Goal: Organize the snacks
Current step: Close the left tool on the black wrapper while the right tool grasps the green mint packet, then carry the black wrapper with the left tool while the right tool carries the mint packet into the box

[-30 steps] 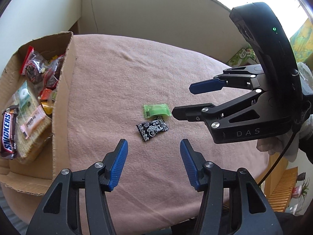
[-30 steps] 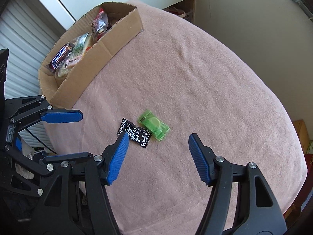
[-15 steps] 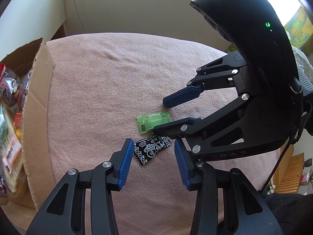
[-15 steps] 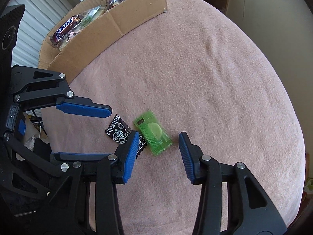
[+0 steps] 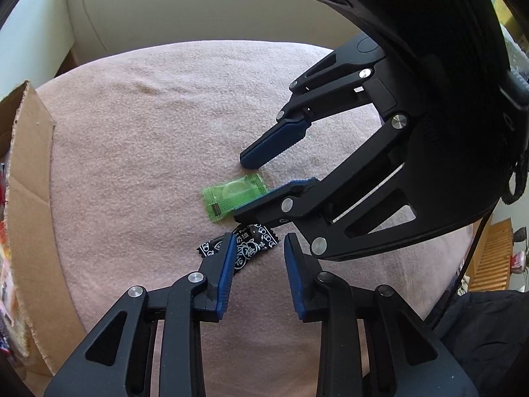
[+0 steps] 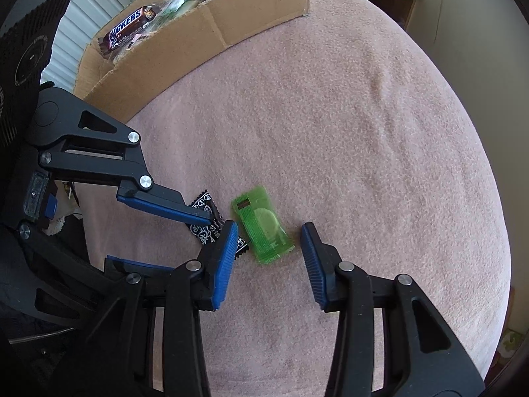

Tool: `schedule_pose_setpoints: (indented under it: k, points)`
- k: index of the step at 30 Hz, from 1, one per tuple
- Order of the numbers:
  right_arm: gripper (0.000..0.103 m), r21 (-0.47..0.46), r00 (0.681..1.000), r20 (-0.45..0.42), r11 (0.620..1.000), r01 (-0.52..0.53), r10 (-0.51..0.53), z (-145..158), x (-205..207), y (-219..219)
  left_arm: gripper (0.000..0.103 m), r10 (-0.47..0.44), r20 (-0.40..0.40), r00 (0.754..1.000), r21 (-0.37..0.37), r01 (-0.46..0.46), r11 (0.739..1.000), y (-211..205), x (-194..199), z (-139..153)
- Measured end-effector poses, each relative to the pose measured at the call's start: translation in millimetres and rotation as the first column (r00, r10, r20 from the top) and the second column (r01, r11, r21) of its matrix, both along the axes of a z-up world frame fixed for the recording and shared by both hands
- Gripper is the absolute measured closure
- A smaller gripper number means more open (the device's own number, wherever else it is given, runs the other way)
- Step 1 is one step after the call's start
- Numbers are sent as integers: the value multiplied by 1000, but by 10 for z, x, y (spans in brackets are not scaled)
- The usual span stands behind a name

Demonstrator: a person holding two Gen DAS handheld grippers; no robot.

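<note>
Two wrapped sweets lie side by side on the pink cloth point(image 5: 132, 115). My left gripper point(image 5: 259, 241) points down over the black sweet with white print point(image 5: 253, 248). Its jaws are closing with the sweet between them, and a gap still shows at the right pad. My right gripper point(image 6: 268, 231) straddles the green sweet point(image 6: 263, 228), its pads a little apart from it on both sides. The right wrist view shows the left gripper point(image 6: 198, 241) over the black sweet point(image 6: 201, 203). In the left wrist view the right gripper point(image 5: 241, 188) reaches around the green sweet point(image 5: 231, 195).
A cardboard box point(image 5: 29, 198) holding several snacks stands at the left on the cloth. The right wrist view shows the box point(image 6: 231, 23) with a Snickers bar point(image 6: 129, 26) in it. The two grippers stand very close together. The round table's edge point(image 6: 496, 231) drops off at the right.
Both grippers have come down and closer to the sweets, and their jaws have narrowed. The left now has the black sweet between its fingers, the right the green one.
</note>
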State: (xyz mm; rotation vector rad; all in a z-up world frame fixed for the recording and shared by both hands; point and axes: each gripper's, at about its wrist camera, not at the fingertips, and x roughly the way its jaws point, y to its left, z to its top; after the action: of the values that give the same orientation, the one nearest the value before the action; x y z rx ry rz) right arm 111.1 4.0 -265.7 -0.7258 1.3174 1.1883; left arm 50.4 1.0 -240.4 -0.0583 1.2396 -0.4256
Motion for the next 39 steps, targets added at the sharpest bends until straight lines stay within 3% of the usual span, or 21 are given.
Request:
schedule_pose_setpoints:
  k: [4,9,15,21,23,24,29,32,33,39]
  points:
    - [60,-4,1000,-1,1000,-18,18,-17,-12,24,83,11,10,1000,28,-12,1000,-30,-205,-37]
    - [60,-14,999,-2,999,-48,48,-29,-56,76,83,34,10,999,22,-34,999,16,-227,-52]
    - [79,-36,999,30,998,-42,43,-47,0,46,83,-70,29,997,73,68,995,-212,-227,-29]
    - [81,-21,1000,5,1000,13,-13,-76,115,4,78,-151,35,988,101,147,984,-437,-87,32]
    - [81,-19,999,4,999,32,-32,-77,151,-33,60,-197,21,980,117,194,974,-540,31,8]
    - [81,-19,999,1,999,44,-44,-78,170,-57,57,-222,10,975,126,219,967,-587,38,-16]
    - [81,-18,994,-3,994,110,-110,-92,246,-259,57,-308,-14,951,167,306,937,-819,92,-50]
    - [81,-19,987,-2,987,159,-159,-121,304,-333,57,-320,-18,947,162,319,934,-884,78,-58]
    - [81,-20,985,-1,985,170,-170,-122,307,-360,58,-322,-21,946,157,322,934,-870,128,-89]
    - [81,-18,973,7,973,230,-230,-213,246,-569,88,-225,-37,974,93,227,969,-741,347,-108]
